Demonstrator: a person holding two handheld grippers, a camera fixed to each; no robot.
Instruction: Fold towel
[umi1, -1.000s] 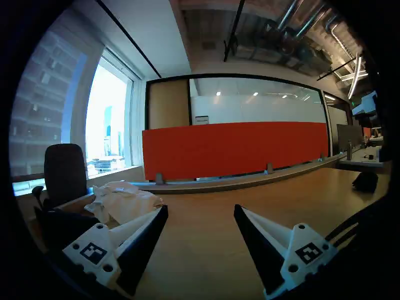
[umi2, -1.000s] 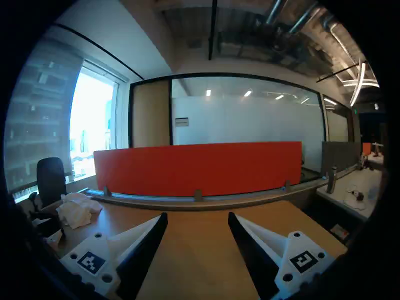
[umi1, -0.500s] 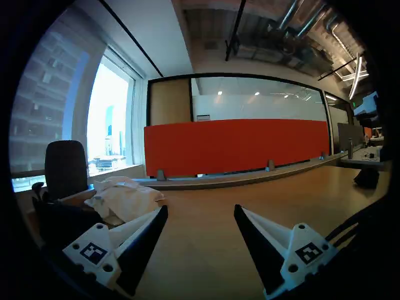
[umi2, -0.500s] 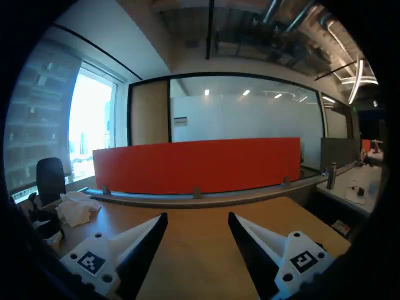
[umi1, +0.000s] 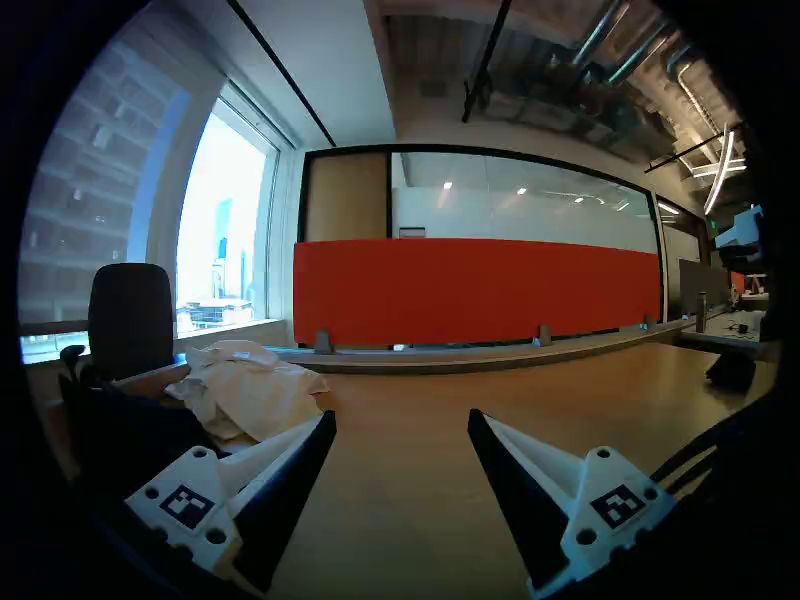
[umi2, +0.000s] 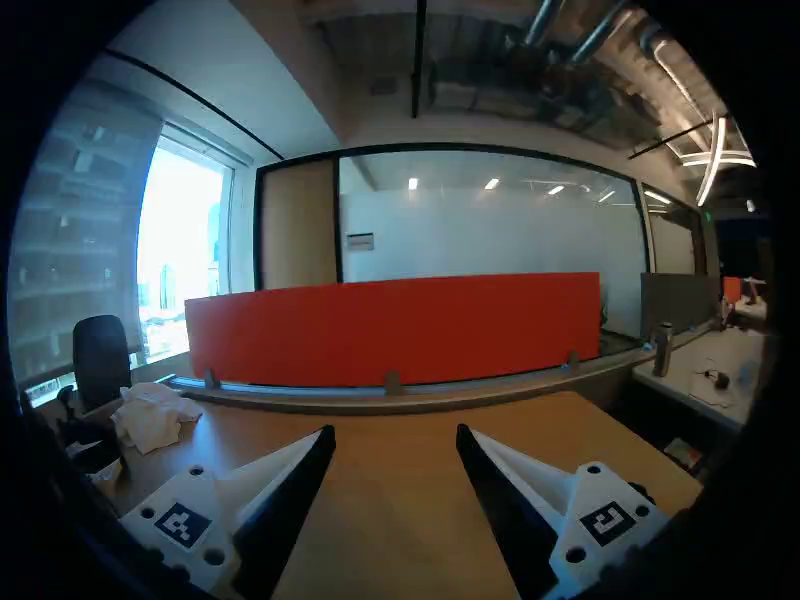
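Left claw and right claw gape empty over the tabletop, seemingly readied for the crumpled towel at the frame's left.

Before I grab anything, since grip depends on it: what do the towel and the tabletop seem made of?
Towel: soft cream cloth, probably cotton, matte; it lies crumpled in limp folds. Tabletop: wood or wood-look laminate, smooth satin finish; even warm brown with faint sheen. I cannot tell which.
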